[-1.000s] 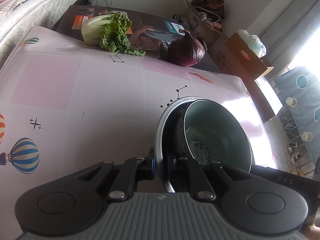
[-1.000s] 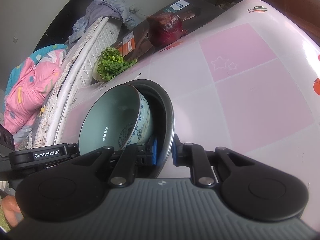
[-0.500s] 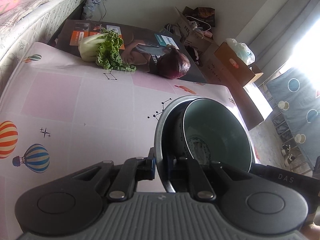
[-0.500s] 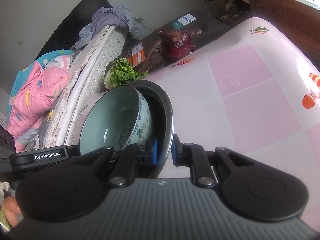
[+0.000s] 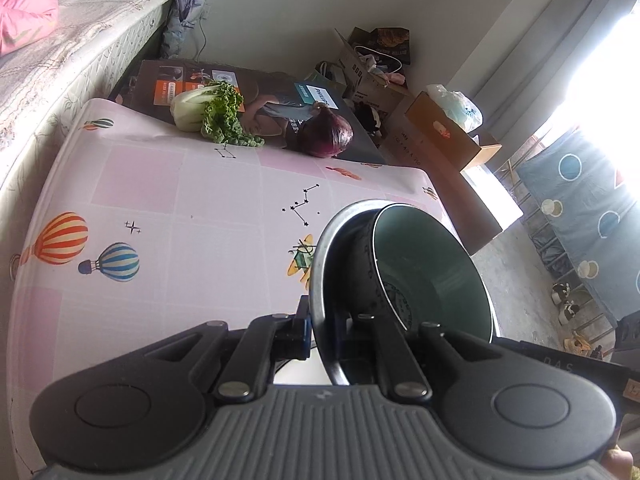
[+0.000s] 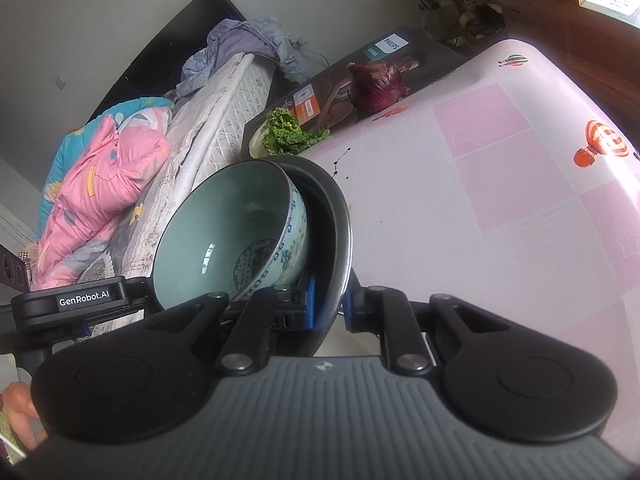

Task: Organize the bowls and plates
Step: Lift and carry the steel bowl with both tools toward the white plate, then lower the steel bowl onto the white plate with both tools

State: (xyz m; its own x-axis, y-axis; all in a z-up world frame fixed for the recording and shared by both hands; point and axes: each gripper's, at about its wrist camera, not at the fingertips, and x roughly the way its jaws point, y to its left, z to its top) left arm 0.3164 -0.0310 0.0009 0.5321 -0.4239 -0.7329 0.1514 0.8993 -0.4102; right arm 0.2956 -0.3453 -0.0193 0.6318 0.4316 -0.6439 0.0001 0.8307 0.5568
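Observation:
A dark metal plate (image 5: 326, 272) carries a pale green bowl (image 5: 432, 272) with a blue pattern on its outside. Both grippers hold the plate by its rim from opposite sides, above the pink tablecloth. My left gripper (image 5: 322, 330) is shut on the plate's rim. My right gripper (image 6: 330, 306) is shut on the rim of the plate (image 6: 340, 232), with the bowl (image 6: 228, 236) resting tilted inside it. The other gripper's body shows at the edge of each view.
The table (image 5: 160, 208) has a pink cloth with balloon prints. At its far edge lie a leafy cabbage (image 5: 208, 114) and a red onion (image 5: 326, 136) against a dark box. A bed (image 6: 120, 176) runs along one side; cardboard boxes (image 5: 448, 132) stand beyond.
Both grippers have risen and pulled back with the plate and bowl; more of the table and room shows in both views. The grips have not changed.

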